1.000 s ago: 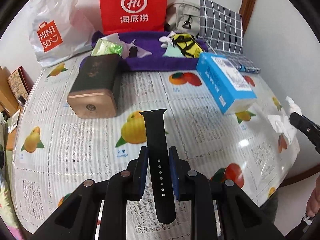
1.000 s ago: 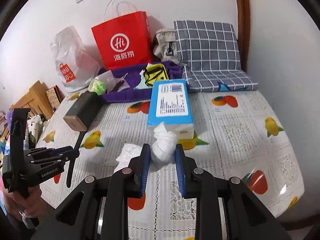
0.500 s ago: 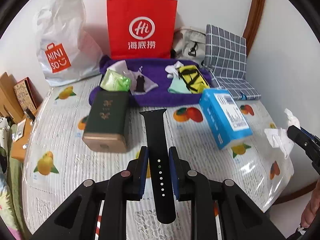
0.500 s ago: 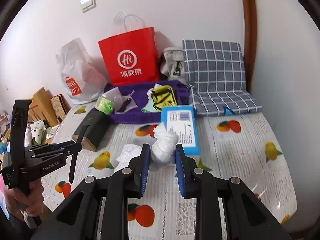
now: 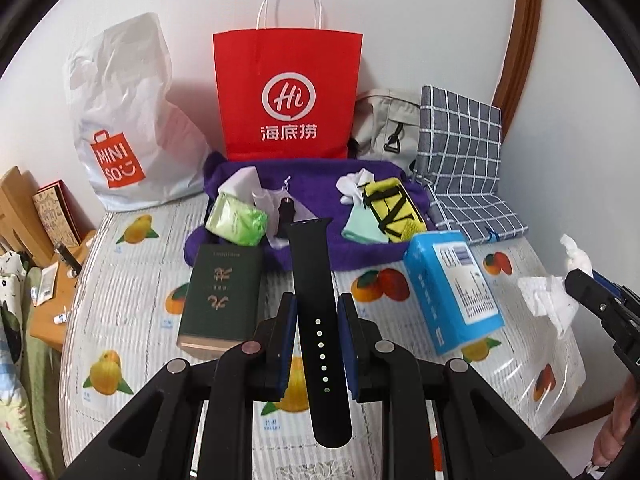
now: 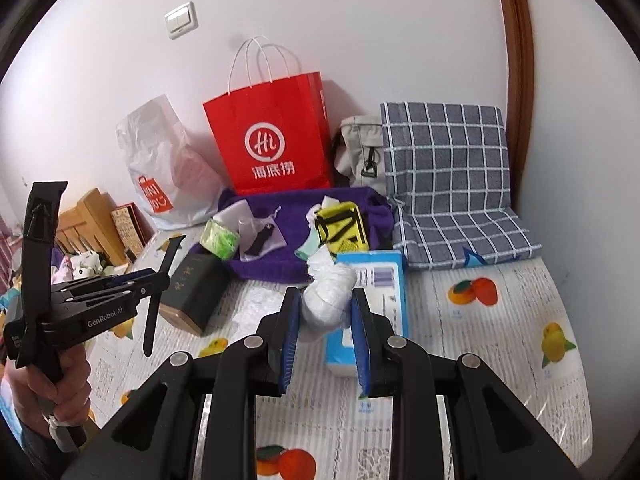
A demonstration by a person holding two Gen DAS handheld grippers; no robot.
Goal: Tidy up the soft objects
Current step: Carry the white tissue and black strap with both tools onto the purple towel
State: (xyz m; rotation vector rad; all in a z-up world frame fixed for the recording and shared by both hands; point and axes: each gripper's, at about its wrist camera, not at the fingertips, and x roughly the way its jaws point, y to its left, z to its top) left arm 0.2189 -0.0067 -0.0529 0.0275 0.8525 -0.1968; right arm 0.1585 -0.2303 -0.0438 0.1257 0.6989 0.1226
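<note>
My left gripper [image 5: 317, 336] is shut on a black watch strap [image 5: 316, 312], held upright above the table; it also shows in the right wrist view [image 6: 160, 280]. My right gripper [image 6: 325, 332] is shut on a white crumpled plastic bundle [image 6: 328, 292], also seen at the right edge of the left wrist view [image 5: 552, 300]. A purple towel [image 5: 320, 184] lies at the back of the table with a green packet [image 5: 236, 220], a yellow pouch [image 5: 394, 208], a mint cloth [image 5: 362, 228] and a small white bag [image 5: 276, 204] on it.
A dark green box [image 5: 220, 296] and a blue box [image 5: 452, 288] lie on the fruit-print tablecloth [image 5: 120, 320]. A red paper bag [image 5: 286, 96], a white Miniso bag [image 5: 124, 120], a beige bag [image 5: 384, 124] and a grey checked cushion [image 5: 460, 152] stand against the wall.
Both grippers have risen and drawn back from the table, each keeping its object. The back wall and bags show more fully now.
</note>
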